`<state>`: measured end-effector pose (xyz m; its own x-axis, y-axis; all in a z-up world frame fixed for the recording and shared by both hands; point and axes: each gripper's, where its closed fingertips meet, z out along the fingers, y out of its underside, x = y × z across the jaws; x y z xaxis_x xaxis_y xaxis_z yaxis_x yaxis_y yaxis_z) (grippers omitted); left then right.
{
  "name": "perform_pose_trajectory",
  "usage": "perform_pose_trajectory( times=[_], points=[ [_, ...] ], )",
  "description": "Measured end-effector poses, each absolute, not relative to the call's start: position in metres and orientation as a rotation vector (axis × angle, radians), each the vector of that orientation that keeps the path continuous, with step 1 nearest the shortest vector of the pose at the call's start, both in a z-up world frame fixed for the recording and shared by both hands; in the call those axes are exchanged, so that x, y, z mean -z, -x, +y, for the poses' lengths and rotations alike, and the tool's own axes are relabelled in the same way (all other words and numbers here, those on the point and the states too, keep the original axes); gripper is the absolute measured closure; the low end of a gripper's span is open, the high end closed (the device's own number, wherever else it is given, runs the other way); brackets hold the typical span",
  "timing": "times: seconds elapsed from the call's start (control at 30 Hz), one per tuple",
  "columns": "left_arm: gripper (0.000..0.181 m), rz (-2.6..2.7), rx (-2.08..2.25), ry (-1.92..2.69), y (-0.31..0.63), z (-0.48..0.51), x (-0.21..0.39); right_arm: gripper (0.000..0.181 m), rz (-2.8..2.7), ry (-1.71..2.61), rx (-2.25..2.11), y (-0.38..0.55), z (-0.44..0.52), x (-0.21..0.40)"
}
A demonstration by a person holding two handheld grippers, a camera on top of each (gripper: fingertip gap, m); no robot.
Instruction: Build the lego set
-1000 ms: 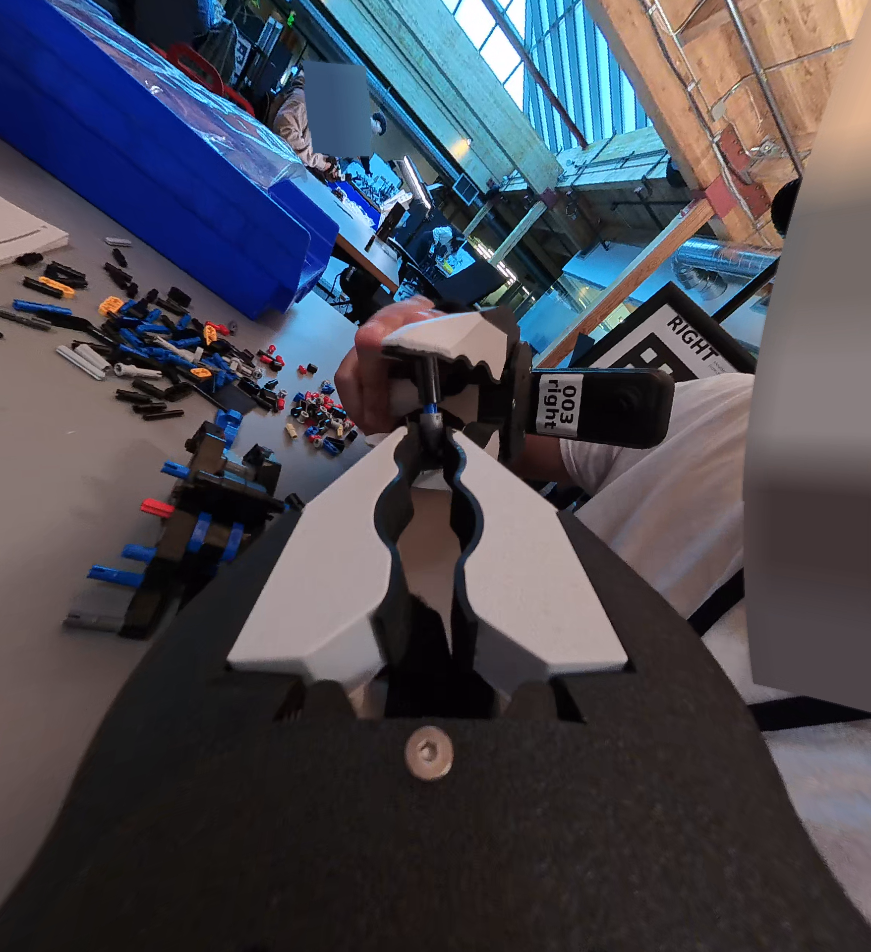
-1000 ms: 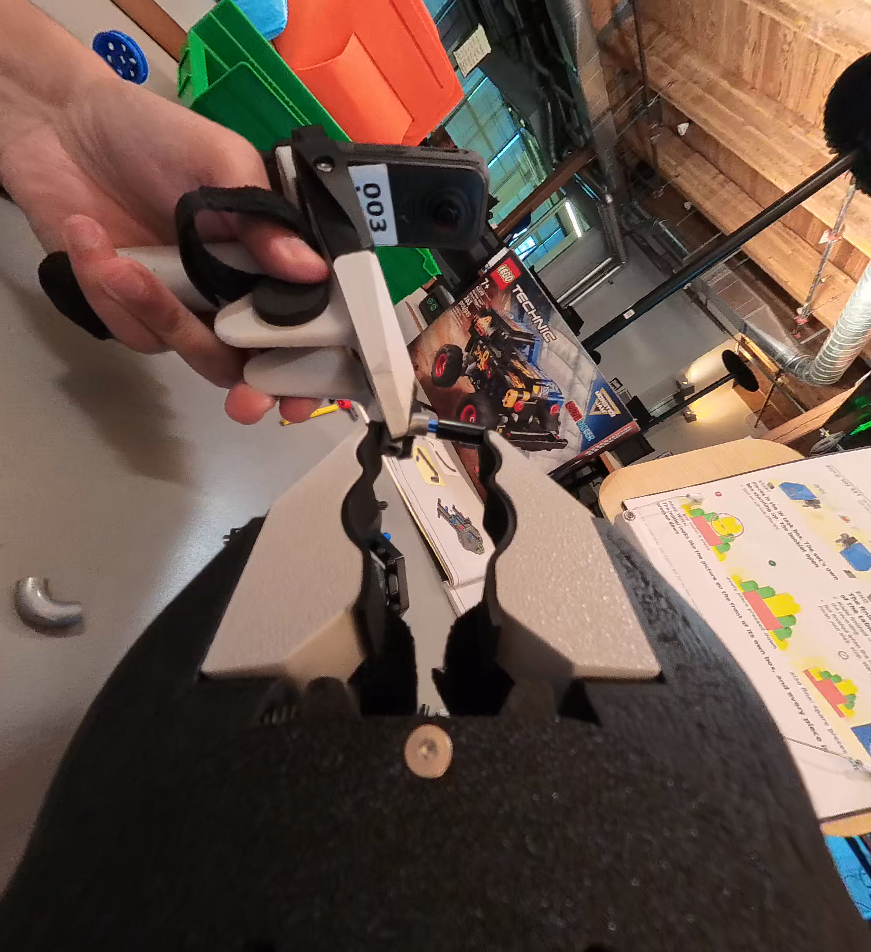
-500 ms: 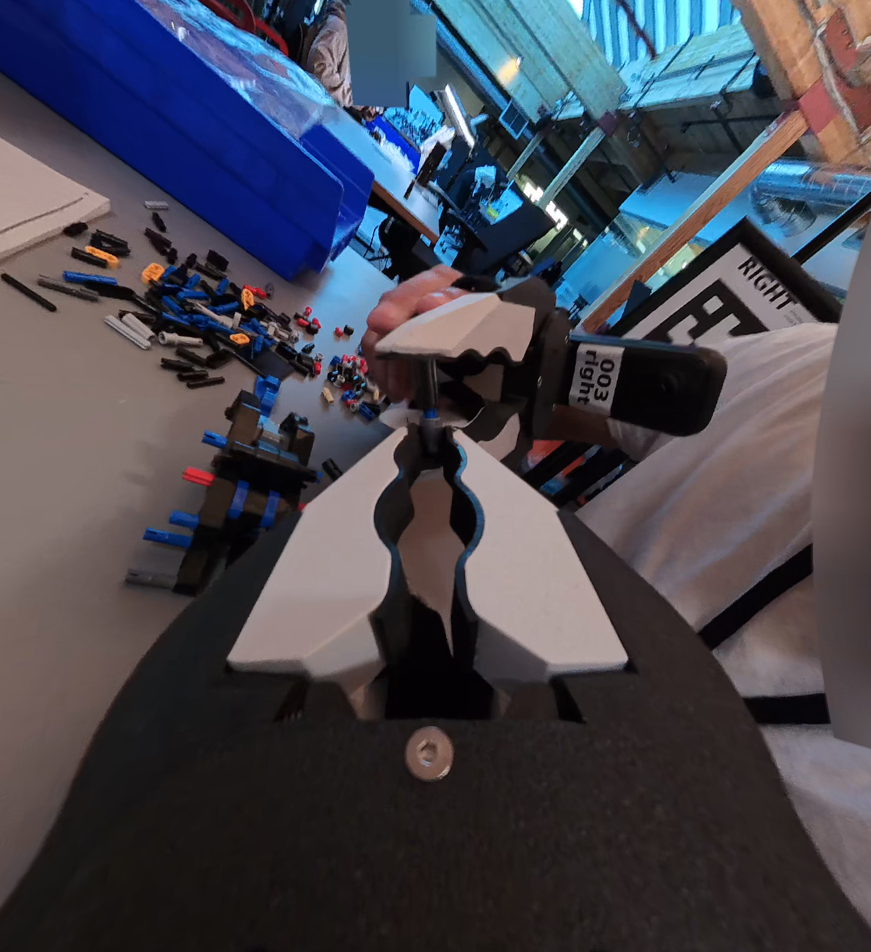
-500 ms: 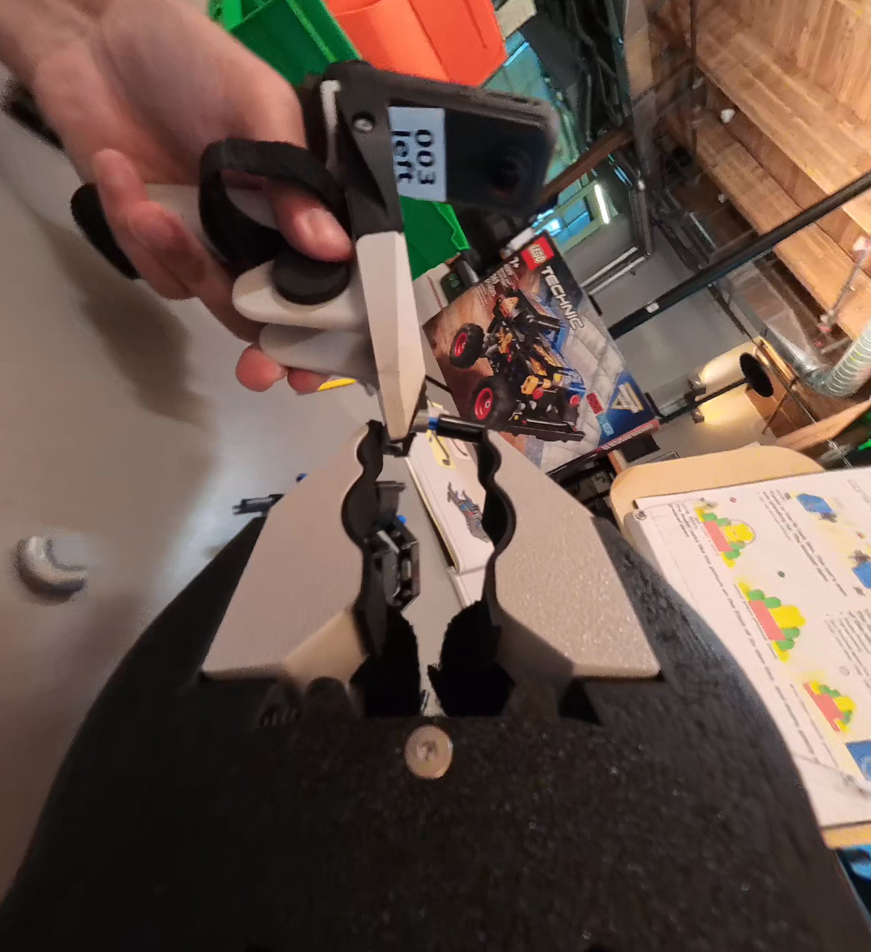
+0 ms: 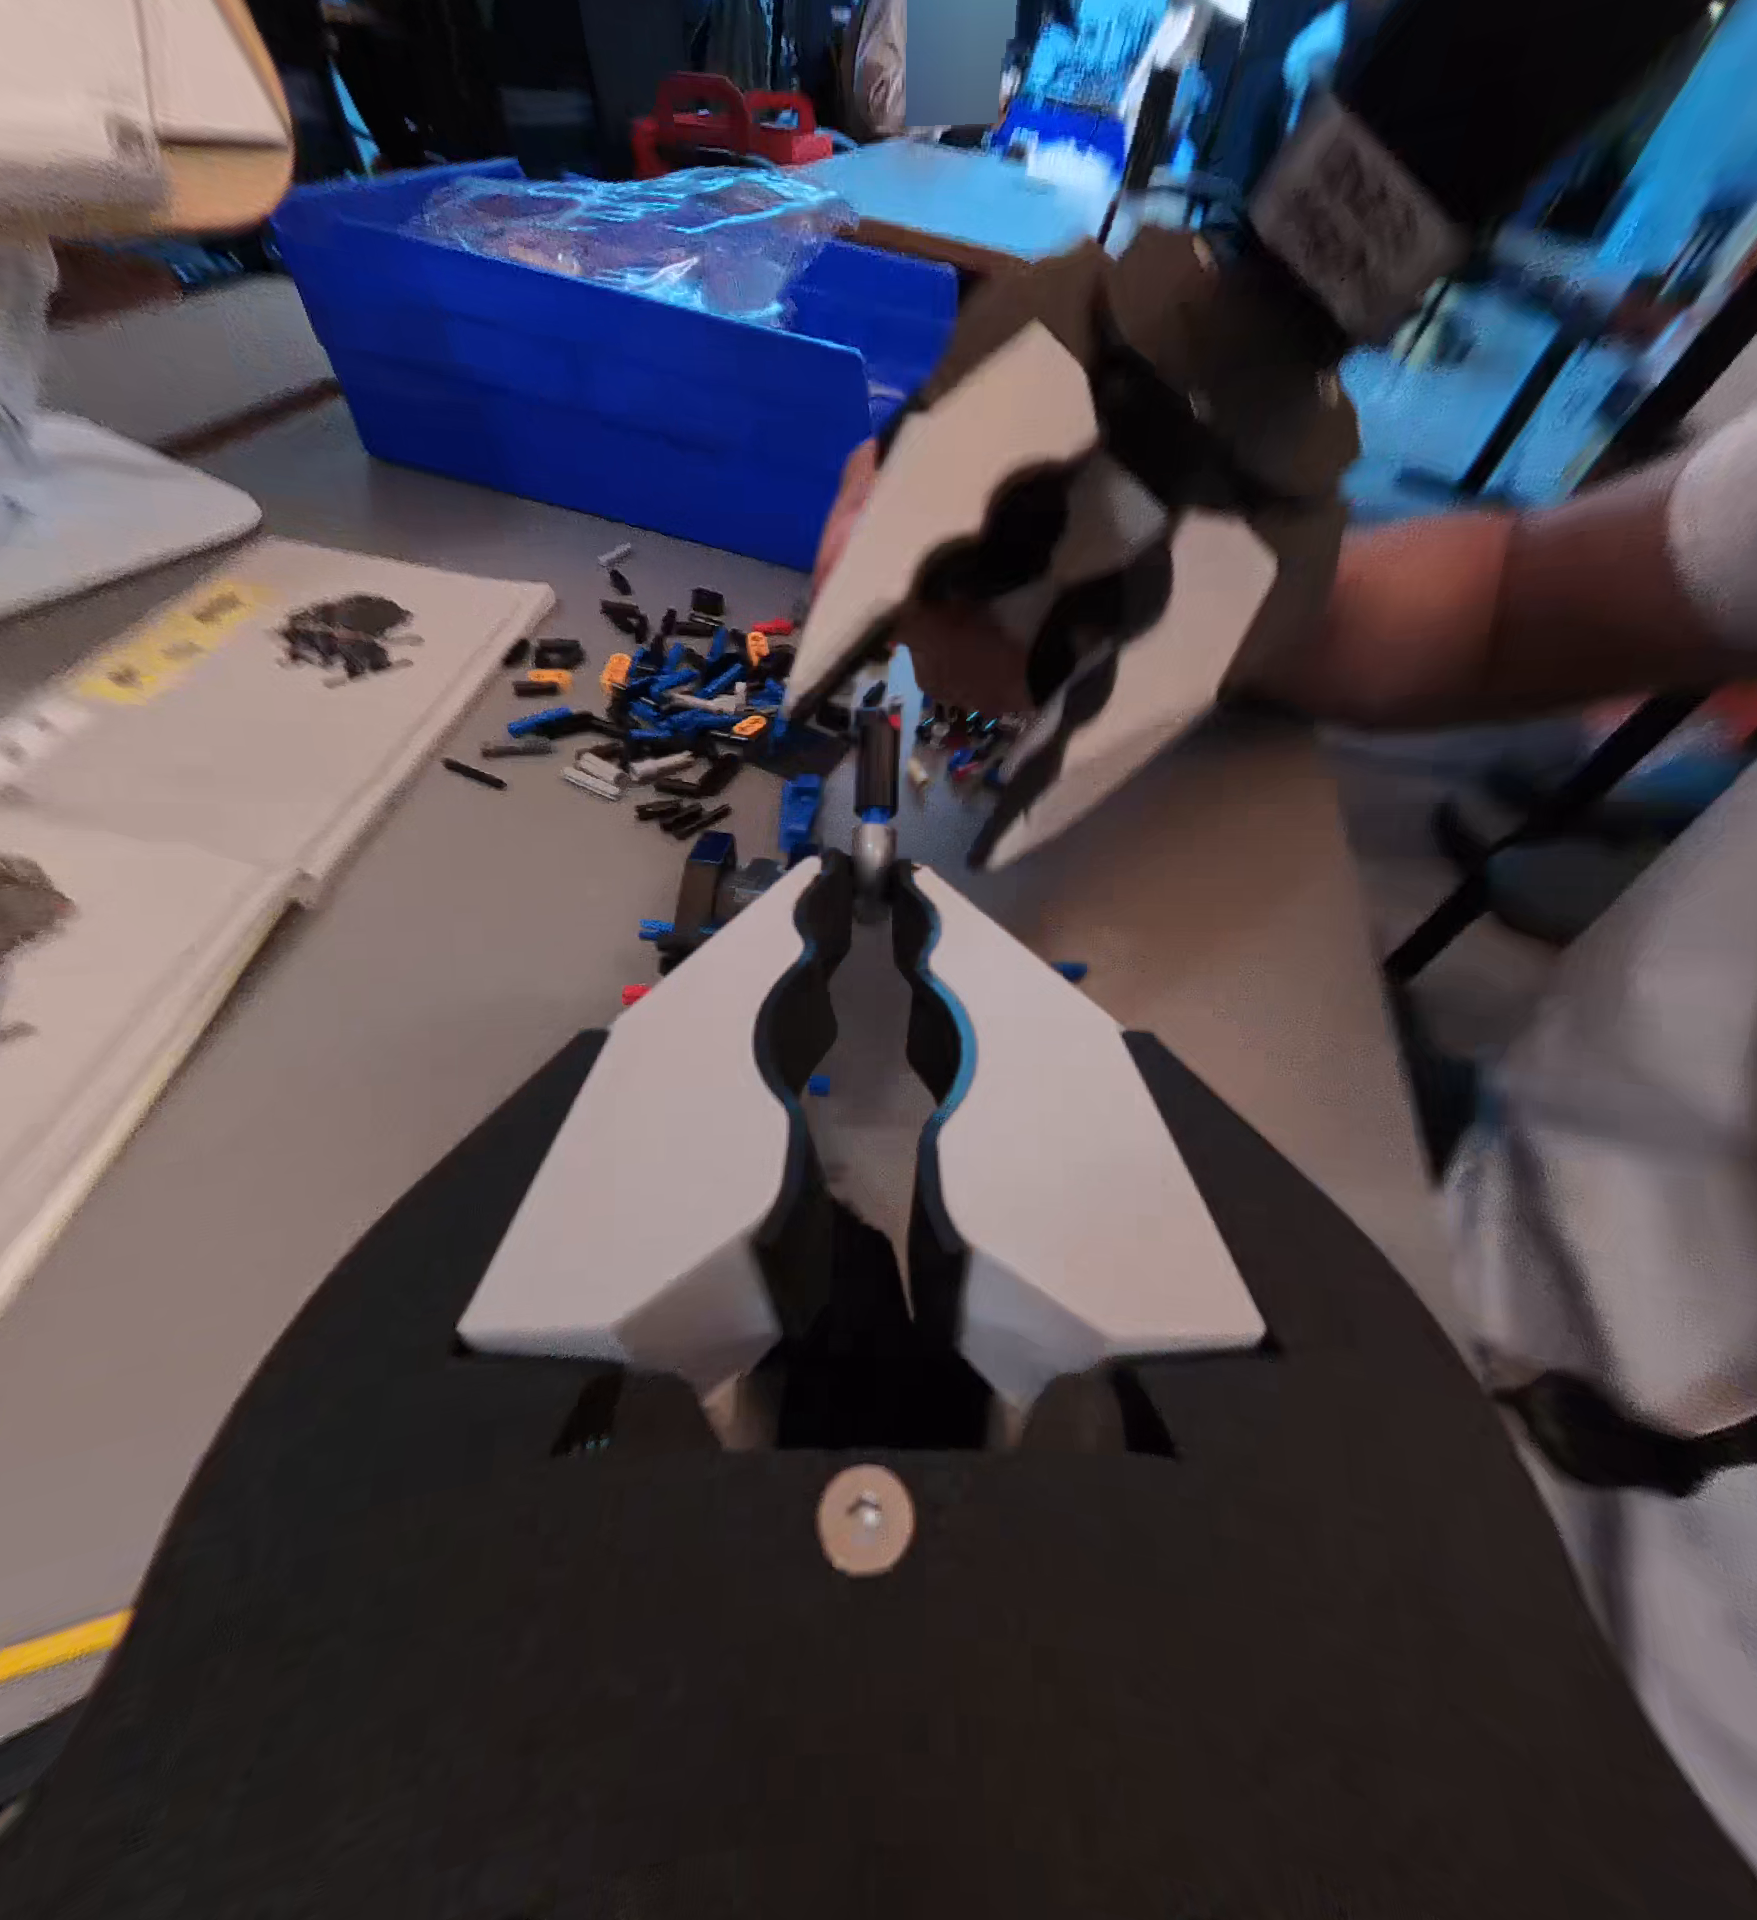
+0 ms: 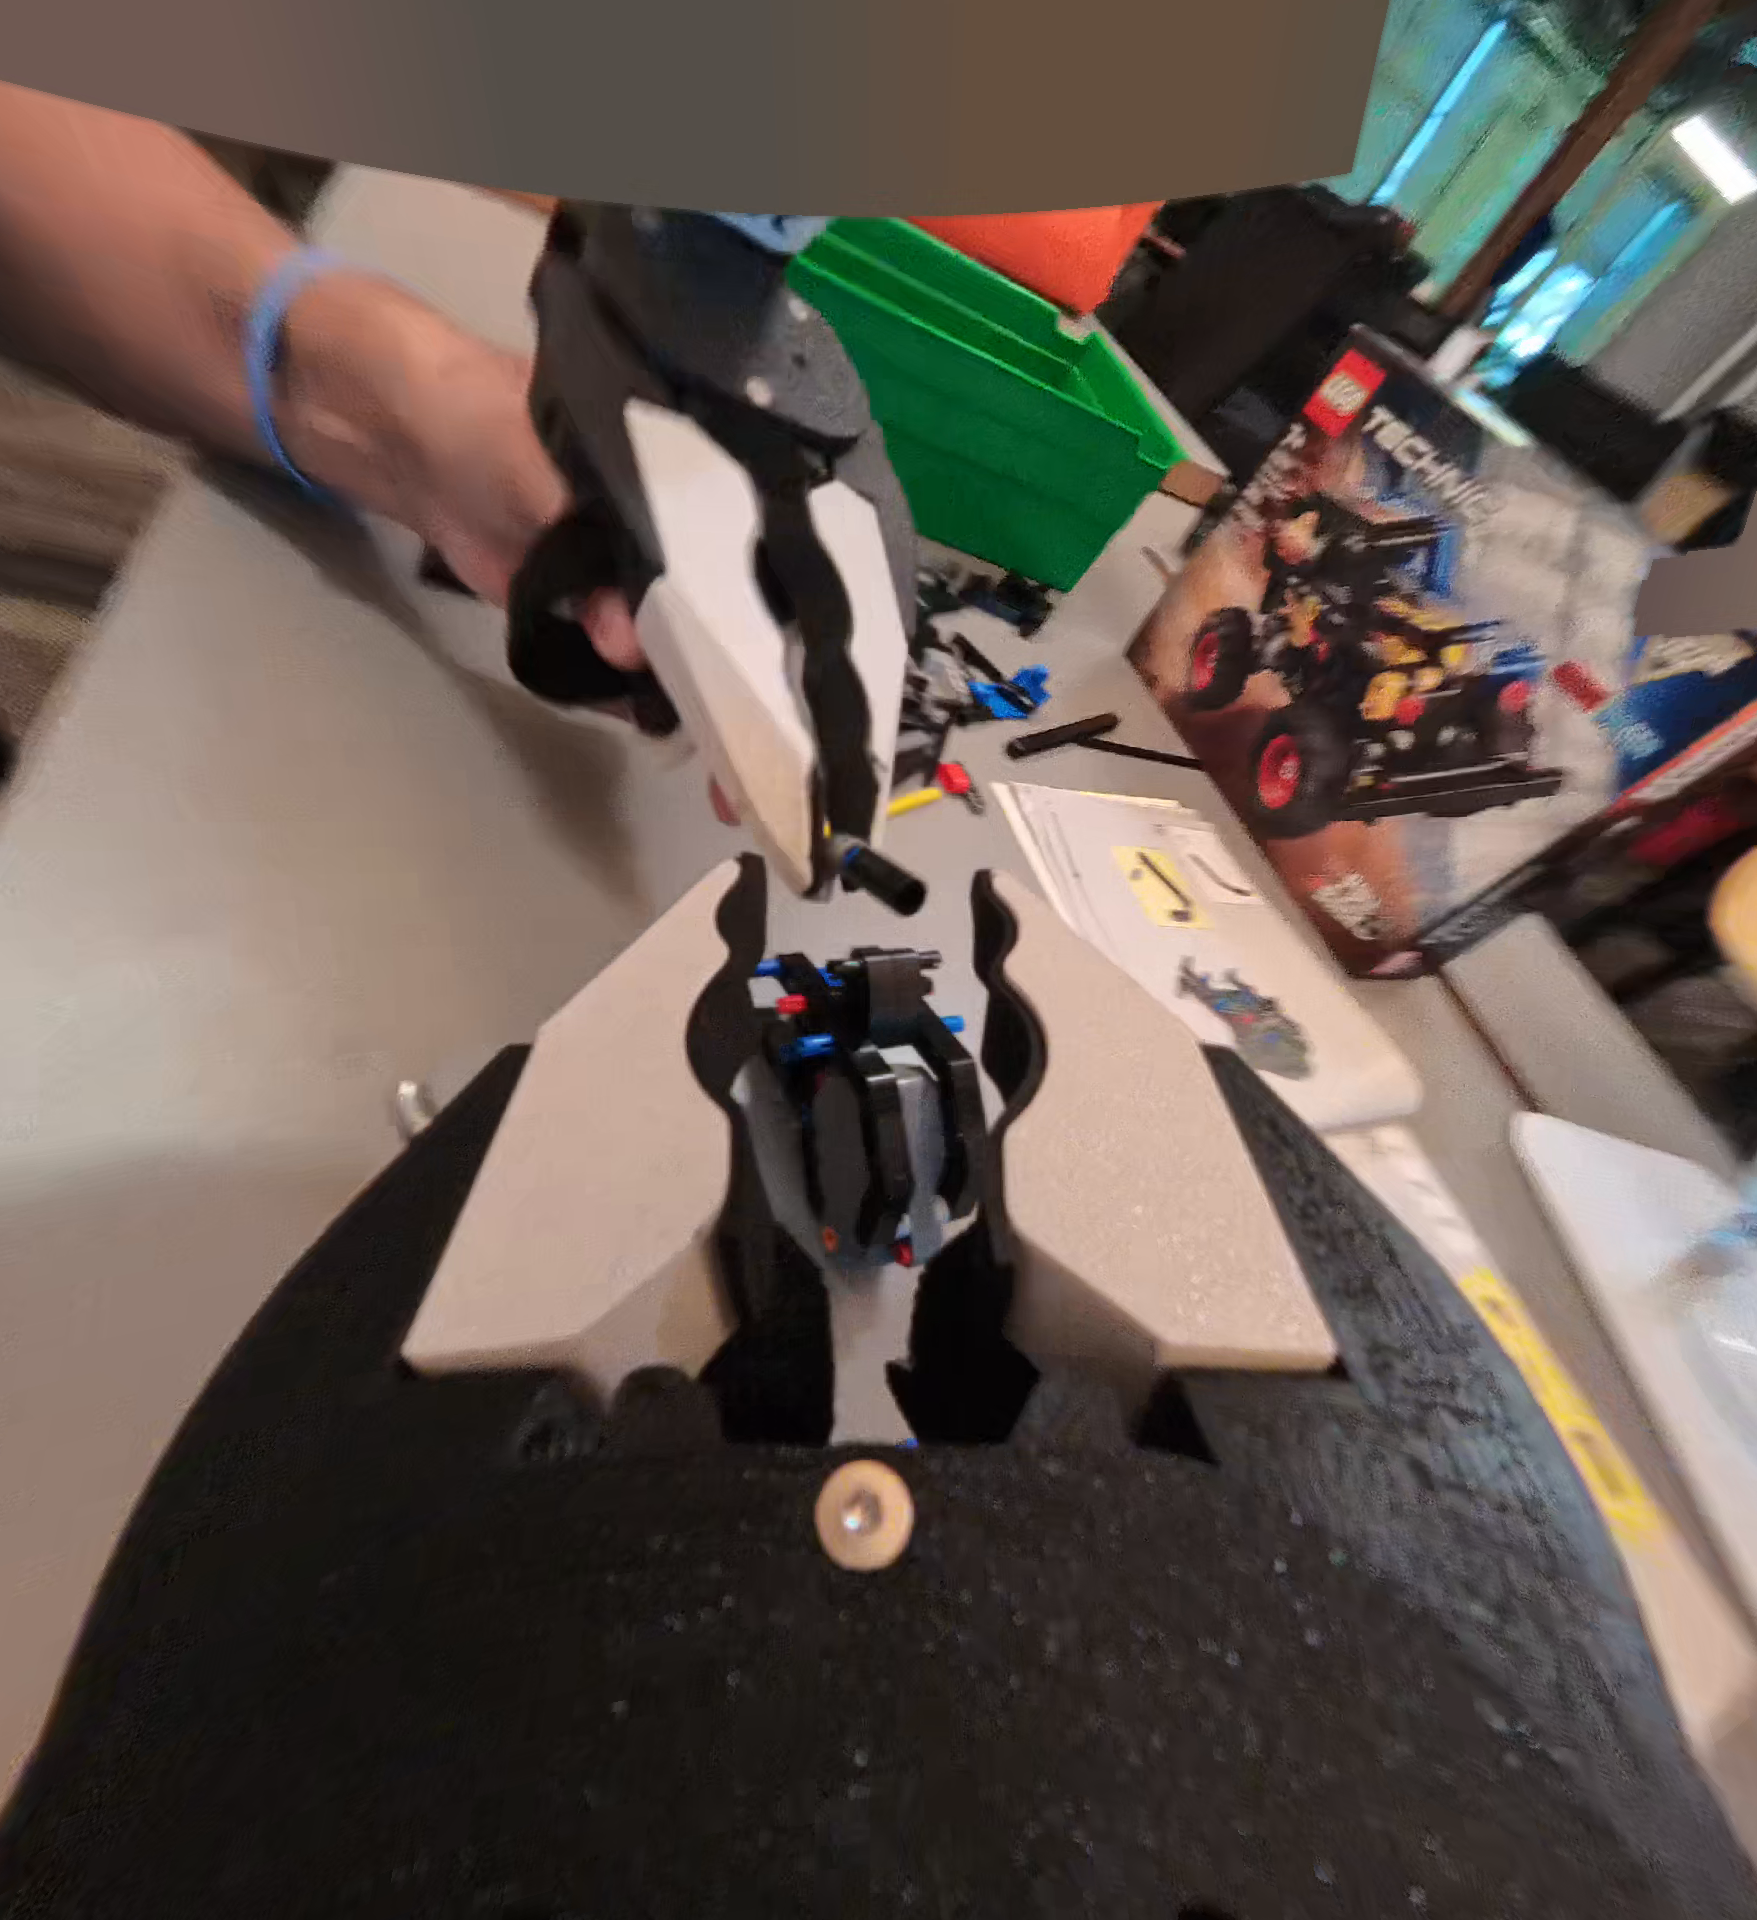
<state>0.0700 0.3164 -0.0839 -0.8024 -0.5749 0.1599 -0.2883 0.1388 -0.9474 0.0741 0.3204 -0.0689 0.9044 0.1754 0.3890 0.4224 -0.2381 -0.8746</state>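
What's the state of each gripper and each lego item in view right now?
left gripper: shut on pin piece.
pin piece: upright, held by its grey end.
right gripper: open, empty.
partial build: on table, not gripped.
loose parts pile: scattered on table.
instruction booklet: lying open.

Left gripper (image 5: 869, 883): I see the tips pinched together on a small piece, tilted down toward the table. Right gripper (image 6: 858, 883): jaws spread wide, nothing between the tips, hovering opposite the left, tips close.
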Motion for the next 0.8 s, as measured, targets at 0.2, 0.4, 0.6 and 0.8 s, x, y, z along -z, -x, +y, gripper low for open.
perform_pose_trajectory(
  times=[0.2, 0.4, 0.6, 0.8],
  points=[
    [0.176, 2.196, 1.432, 0.573, -0.064, 0.309, 0.094, 0.162, -0.515, 1.86, 0.05, -0.062, 0.309, 0.078],
    [0.175, 2.233, 1.384, 0.512, -0.059, 0.302, 0.103, 0.171, -0.554, 1.879, 0.053, -0.061, 0.306, 0.085],
    [0.176, 2.221, 1.377, 0.49, -0.058, 0.301, 0.102, 0.166, -0.552, 1.917, -0.083, -0.058, 0.301, 0.091],
    [0.176, 2.231, 1.339, 0.476, -0.058, 0.301, 0.106, 0.174, -0.55, 1.941, -0.09, -0.057, 0.302, 0.095]
  ],
)
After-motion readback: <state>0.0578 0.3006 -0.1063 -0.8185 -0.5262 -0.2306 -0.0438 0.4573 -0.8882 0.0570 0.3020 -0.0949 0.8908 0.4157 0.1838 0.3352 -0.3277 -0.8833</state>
